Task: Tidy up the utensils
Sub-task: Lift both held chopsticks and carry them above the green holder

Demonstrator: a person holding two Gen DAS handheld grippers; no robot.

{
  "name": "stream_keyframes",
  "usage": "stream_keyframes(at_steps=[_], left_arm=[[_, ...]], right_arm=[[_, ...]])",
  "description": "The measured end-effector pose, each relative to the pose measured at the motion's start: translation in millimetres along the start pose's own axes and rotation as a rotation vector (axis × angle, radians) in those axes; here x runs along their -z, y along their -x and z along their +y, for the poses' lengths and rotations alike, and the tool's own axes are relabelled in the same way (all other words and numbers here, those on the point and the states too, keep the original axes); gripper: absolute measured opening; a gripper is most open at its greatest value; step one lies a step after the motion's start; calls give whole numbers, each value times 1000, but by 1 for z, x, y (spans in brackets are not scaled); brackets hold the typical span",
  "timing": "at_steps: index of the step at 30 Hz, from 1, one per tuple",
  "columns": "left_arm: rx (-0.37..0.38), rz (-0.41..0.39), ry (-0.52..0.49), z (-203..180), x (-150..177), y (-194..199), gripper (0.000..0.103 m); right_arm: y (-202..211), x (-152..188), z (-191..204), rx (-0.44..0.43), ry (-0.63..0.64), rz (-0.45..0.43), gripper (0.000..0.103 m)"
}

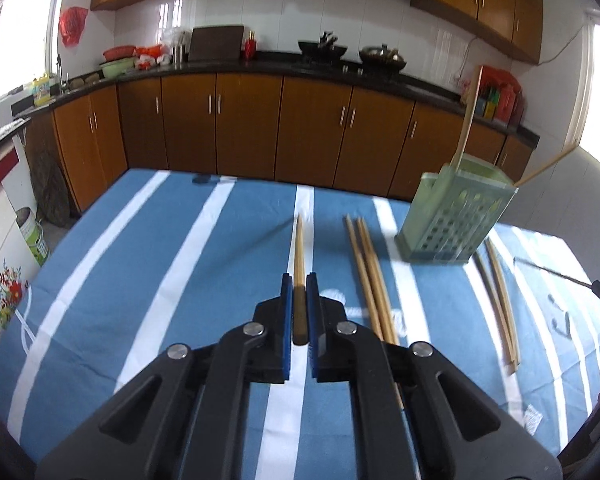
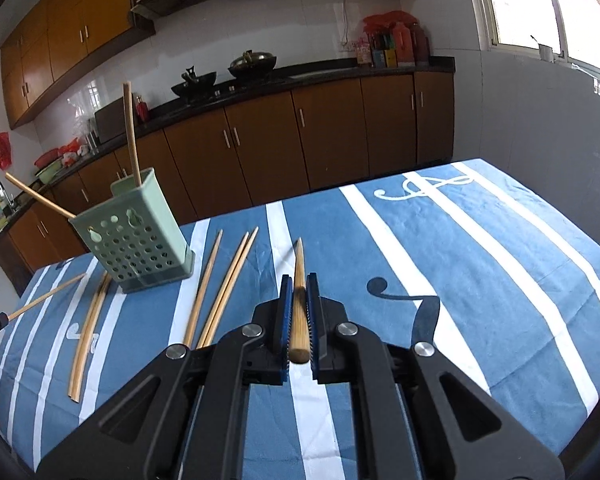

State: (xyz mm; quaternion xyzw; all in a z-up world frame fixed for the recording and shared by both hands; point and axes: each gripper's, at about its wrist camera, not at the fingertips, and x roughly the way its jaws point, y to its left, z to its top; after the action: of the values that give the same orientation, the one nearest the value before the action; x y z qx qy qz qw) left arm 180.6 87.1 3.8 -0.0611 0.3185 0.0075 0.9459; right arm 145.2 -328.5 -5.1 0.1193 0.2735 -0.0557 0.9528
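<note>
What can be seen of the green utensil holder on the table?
The green utensil holder is a pale green, plastic-looking rectangular caddy with walls pierced by rows of round holes and two keyhole slots near the rim. It stands upright on a wider base on the blue striped tablecloth. Two wooden chopsticks stick out of its open top, leaning in different directions. More chopsticks lie loose on the cloth on both sides; neither gripper touches it.
</note>
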Motion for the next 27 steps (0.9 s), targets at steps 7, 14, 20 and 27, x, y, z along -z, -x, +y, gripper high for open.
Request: stream_keyframes(at_steps=[7, 14, 20, 27], left_arm=[[38, -100, 14, -2, -30, 29, 8], [42, -128, 7, -5, -54, 37, 7], [74, -160, -43, -16, -69, 55, 7], [157, -211, -80, -42, -96, 84, 7]], right_arm=[[21, -22, 6, -14, 12, -87, 8], [24, -38, 13, -29, 12, -103, 8], [36, -59, 24, -104, 13, -125, 8], [64, -89, 50, -258, 5, -177, 8]])
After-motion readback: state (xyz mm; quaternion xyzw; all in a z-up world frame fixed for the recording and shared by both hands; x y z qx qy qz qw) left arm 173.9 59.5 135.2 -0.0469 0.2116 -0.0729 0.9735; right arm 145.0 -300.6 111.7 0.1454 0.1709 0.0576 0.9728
